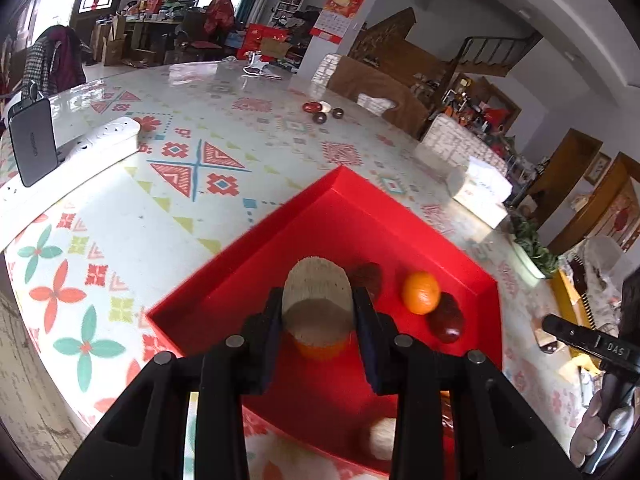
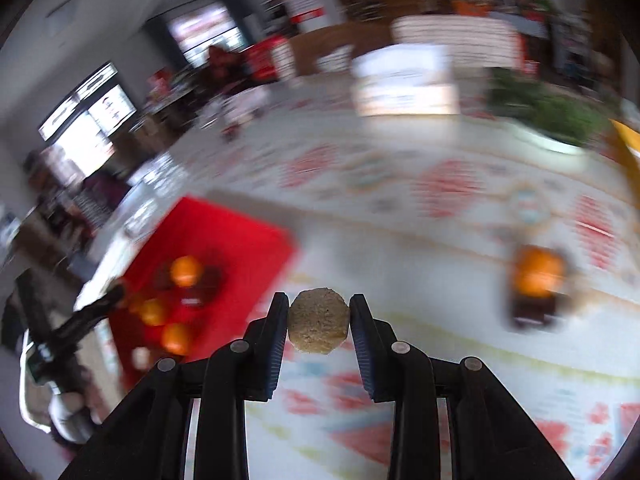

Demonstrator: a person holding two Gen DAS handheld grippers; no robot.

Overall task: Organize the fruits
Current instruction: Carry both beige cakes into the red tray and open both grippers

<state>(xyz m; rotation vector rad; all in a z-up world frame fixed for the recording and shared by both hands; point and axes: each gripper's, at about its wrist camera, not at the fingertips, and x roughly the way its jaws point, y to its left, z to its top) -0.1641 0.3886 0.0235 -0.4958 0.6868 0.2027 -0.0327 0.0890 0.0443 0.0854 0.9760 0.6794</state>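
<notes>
My left gripper (image 1: 318, 304) is shut on a tan fuzzy fruit (image 1: 318, 292) held over the red box (image 1: 240, 276). Under it an orange (image 1: 320, 350) lies in the box. Further in are another orange (image 1: 420, 293) and dark red fruits (image 1: 446, 320). My right gripper (image 2: 319, 322) is shut on a small tan round fruit (image 2: 318, 326), above the patterned tablecloth, right of the red box (image 2: 256, 240). That view is blurred. An orange (image 2: 538, 272) sits on the table to the right. The right gripper also shows in the left wrist view (image 1: 560, 328).
A white power strip (image 1: 100, 138) and a black device (image 1: 32, 144) lie at the far left. Small dark fruits (image 1: 322, 112) sit mid-table. A white box (image 1: 480, 192) and a green plant (image 1: 532, 244) stand at the right edge.
</notes>
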